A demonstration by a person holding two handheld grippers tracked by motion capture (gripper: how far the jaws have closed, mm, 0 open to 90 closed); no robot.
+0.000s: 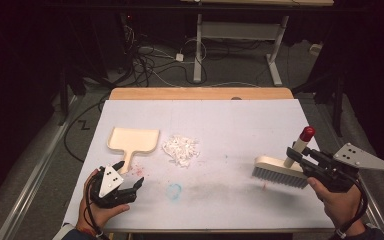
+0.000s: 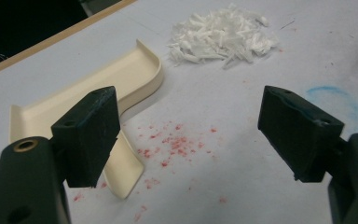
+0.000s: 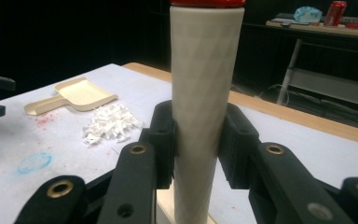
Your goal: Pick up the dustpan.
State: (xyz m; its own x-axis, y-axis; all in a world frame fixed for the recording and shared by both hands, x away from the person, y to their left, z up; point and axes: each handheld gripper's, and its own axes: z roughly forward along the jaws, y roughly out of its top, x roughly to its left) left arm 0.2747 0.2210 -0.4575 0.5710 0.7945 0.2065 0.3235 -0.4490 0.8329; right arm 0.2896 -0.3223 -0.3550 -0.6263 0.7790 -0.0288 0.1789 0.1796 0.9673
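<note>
— Where does everything sit right now?

— My right hand-held gripper (image 1: 304, 159) is clenched on the brush (image 1: 280, 172) by its cream handle, at the lower right of the high view; the bristles rest on the desk (image 1: 240, 120). My left hand-held gripper (image 1: 132, 172) is released, jaws wide with nothing between them, at the lower left, right by the dustpan (image 1: 132, 141) handle. The pile of white paper scraps (image 1: 181, 149) lies in the middle, just right of the pan.

— How do I do this step well?

— I'd say close the left jaws squarely across the flat pan handle, which in the left gripper view lies beside the left jaw, not between the two. Then press the pan's open lip flat to the desk, facing the scraps, before I draw the brush across from the right in short strokes.

— Any writing or brand to read?

— None that I can make out. There are only red specks and a blue chalky ring on the desk.
</note>
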